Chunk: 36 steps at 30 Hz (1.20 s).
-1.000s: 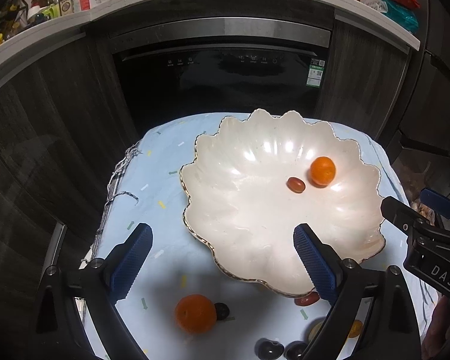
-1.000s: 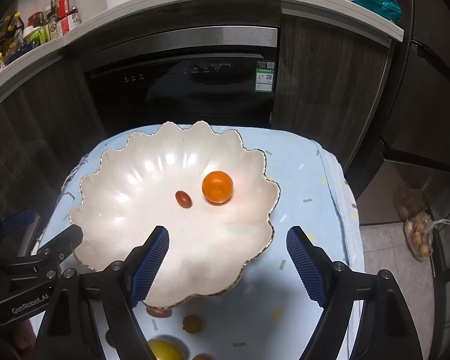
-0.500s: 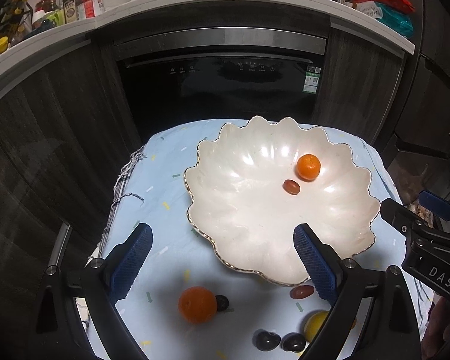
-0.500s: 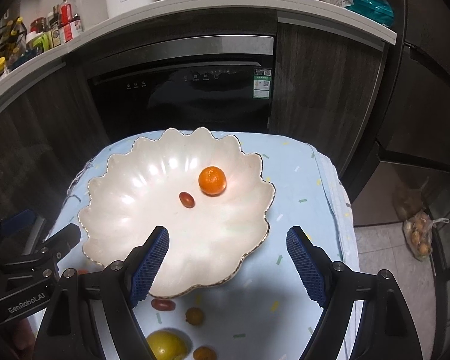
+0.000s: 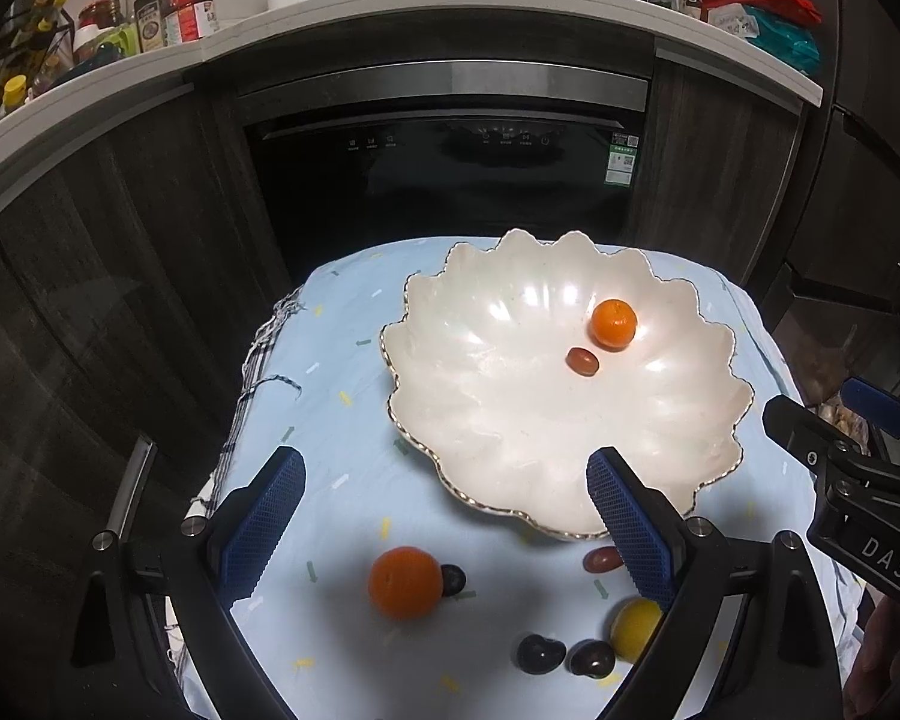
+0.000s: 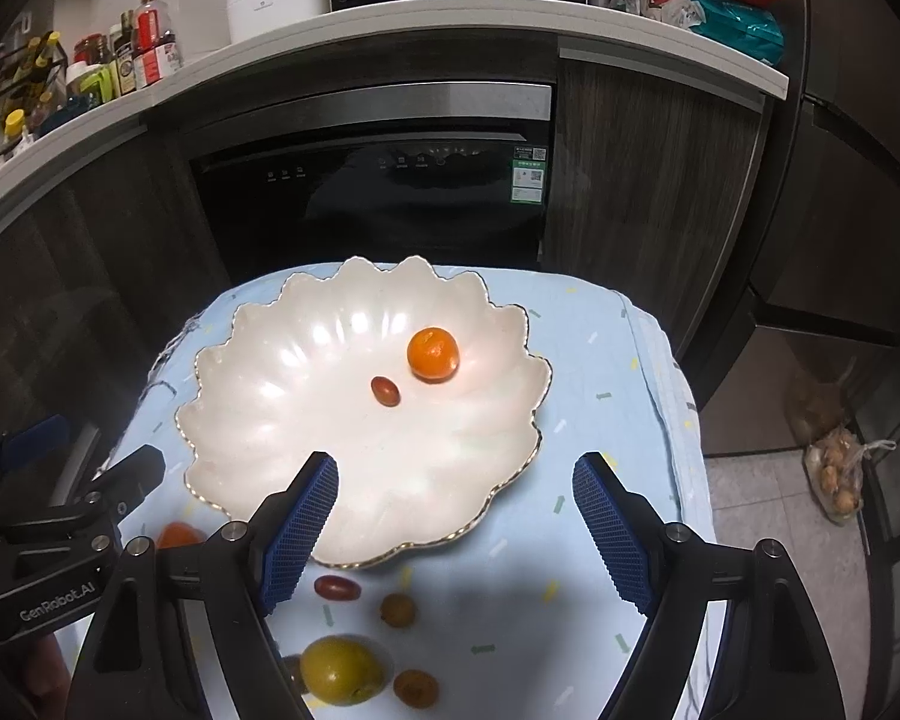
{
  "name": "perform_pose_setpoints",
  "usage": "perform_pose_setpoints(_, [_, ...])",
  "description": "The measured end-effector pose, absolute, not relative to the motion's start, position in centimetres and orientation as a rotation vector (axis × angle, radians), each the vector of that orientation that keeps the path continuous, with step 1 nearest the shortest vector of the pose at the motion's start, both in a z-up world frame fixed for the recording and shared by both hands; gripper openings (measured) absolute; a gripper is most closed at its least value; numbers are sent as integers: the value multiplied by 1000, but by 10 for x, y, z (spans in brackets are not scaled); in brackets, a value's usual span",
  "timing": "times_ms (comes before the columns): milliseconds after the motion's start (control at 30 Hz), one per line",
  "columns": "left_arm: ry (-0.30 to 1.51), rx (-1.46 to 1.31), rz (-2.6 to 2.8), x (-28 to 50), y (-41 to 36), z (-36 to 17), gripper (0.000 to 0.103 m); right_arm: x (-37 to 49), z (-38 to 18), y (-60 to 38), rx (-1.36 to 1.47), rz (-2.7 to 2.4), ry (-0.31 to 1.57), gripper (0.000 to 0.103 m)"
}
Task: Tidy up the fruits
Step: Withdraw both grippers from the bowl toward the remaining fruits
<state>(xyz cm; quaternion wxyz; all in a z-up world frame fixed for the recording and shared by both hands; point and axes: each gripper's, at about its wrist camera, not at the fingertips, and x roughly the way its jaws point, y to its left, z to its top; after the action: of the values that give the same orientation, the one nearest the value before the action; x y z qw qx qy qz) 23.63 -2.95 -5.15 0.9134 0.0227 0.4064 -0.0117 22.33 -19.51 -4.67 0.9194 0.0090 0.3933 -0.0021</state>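
A white scalloped bowl (image 5: pixel 462 420) (image 6: pixel 258 420) holds a small orange (image 5: pixel 614 324) (image 6: pixel 432 354) and a red date (image 5: pixel 582 360) (image 6: pixel 385 390). On the blue cloth in front of it lie an orange (image 5: pixel 405 582), a dark berry (image 5: pixel 453 579), a red date (image 5: pixel 603 558) (image 6: pixel 336 587), two dark plums (image 5: pixel 540 653), a yellow fruit (image 5: pixel 633 624) (image 6: pixel 341 669) and two small orange fruits (image 6: pixel 398 609). My left gripper (image 5: pixel 444 534) is open and empty above the loose fruit. My right gripper (image 6: pixel 455 531) is open and empty over the bowl's near rim.
The small table (image 6: pixel 630 480) stands before a dark built-in dishwasher (image 5: pixel 444 180) and cabinets. A counter above holds bottles (image 5: pixel 168 0), a rice cooker and snack bags. A bag of produce (image 6: pixel 837 474) lies on the floor at right.
Both grippers have pulled back and up from the bowl, so more loose fruit on the cloth shows. Both stay open and empty. The fruit has not moved.
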Motion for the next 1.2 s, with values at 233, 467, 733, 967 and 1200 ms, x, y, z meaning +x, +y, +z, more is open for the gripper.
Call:
perform_pose_setpoints(233, [833,55,-27,226,-29,-53,96,213,-47,-193,14,0,810,82])
perform_pose_setpoints(467, [824,83,-35,213,-32,-57,96,201,-50,-193,9,-2,813,82])
perform_pose_setpoints(733, [831,101,-49,197,-30,-69,96,188,-59,-193,7,7,831,82])
perform_pose_setpoints(967, [849,100,-38,189,-23,-79,96,180,-70,-182,-7,28,848,82])
perform_pose_setpoints(1200, [861,104,-30,181,-17,-89,96,174,-81,-172,-11,52,873,82])
